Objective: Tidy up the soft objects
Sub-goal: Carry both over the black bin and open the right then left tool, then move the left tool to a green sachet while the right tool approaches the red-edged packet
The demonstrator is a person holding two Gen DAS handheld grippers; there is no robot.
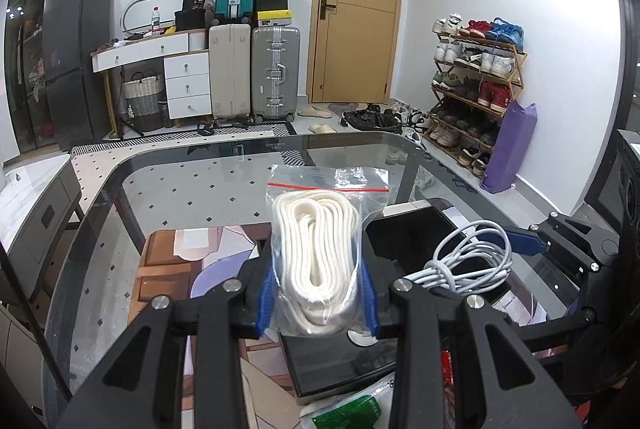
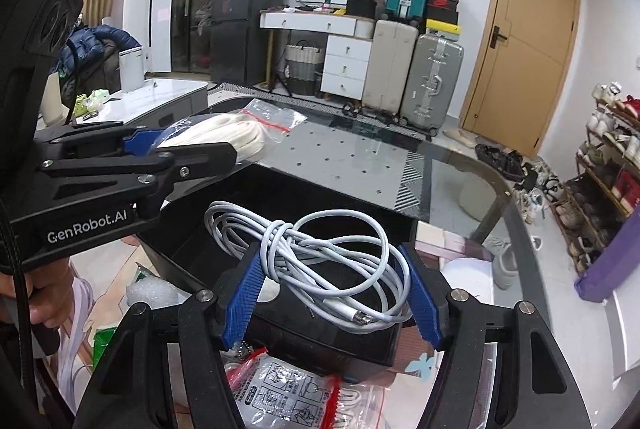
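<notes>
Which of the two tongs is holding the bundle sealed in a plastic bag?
The left tongs: they clamp a clear zip bag of white rope. The right tongs hold a bare white cable with no bag, over the black box.

Bagged white rope [image 1: 316, 261], coiled cable [image 2: 320, 249]
</notes>
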